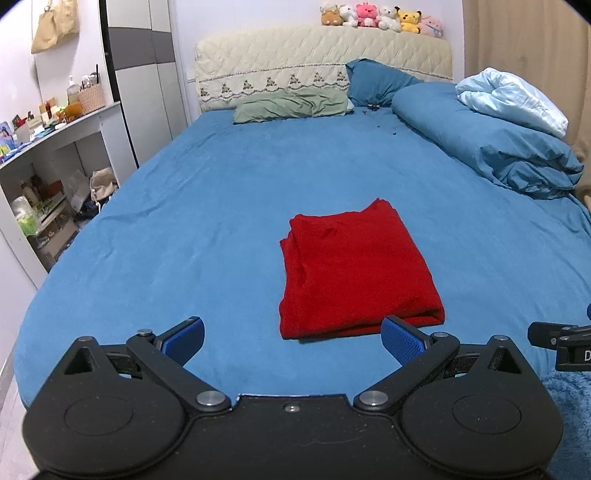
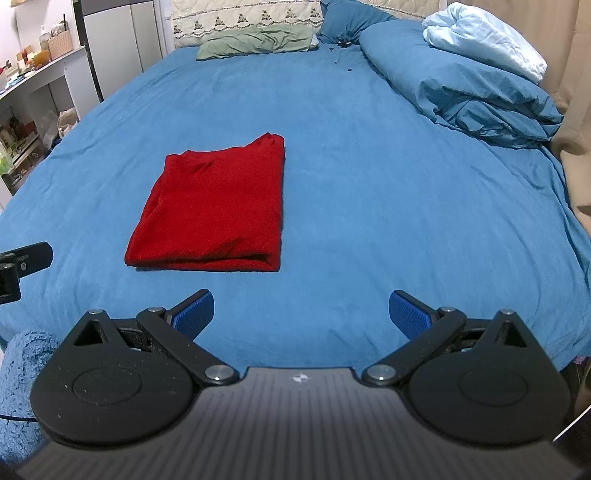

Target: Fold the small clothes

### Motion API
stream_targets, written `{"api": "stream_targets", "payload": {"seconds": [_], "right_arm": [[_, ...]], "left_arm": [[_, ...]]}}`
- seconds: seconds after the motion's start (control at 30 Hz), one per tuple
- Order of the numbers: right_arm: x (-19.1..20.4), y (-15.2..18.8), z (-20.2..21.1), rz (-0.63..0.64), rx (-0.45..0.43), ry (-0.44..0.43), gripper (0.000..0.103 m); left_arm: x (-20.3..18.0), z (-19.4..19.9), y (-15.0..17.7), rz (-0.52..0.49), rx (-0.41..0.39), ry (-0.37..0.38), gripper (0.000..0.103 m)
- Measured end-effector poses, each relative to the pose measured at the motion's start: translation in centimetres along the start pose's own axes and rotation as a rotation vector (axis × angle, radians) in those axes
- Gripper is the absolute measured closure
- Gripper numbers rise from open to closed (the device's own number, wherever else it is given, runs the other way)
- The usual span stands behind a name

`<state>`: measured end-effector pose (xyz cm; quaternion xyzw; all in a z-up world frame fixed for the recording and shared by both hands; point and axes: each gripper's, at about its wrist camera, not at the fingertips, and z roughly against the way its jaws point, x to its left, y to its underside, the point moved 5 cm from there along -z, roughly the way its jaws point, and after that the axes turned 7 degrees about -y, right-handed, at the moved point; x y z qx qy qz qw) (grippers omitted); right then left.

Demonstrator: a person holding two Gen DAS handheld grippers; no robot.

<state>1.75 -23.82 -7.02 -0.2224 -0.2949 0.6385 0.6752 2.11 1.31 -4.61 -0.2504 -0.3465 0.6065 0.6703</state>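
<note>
A red garment (image 1: 354, 269) lies folded into a neat rectangle on the blue bed sheet (image 1: 184, 221). In the right wrist view the same red garment (image 2: 218, 210) lies ahead and to the left. My left gripper (image 1: 293, 341) is open just short of the garment's near edge, its right pad close to the near right corner, nothing between the blue pads. My right gripper (image 2: 303, 314) is open too, over bare sheet to the right of the garment. Part of the right gripper (image 1: 561, 341) shows at the left view's right edge, and part of the left gripper (image 2: 22, 264) at the right view's left edge.
A rolled blue duvet (image 1: 491, 147) with a pale blue blanket (image 1: 513, 98) lies along the bed's right side. Green pillow (image 1: 291, 105) and blue pillow (image 1: 376, 81) sit by the headboard, plush toys (image 1: 380, 16) on top. Cluttered white shelves (image 1: 55, 166) stand left of the bed.
</note>
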Motion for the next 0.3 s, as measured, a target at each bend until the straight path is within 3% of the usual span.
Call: {"api": "stream_targets", "payload": {"seconds": [0.3], "right_arm": [[0.0,-0.07,0.0,0.0,0.0,-0.001,0.0]], "left_arm": [[0.27,-0.35,0.12,0.012,-0.007,0.023,0.0]]}}
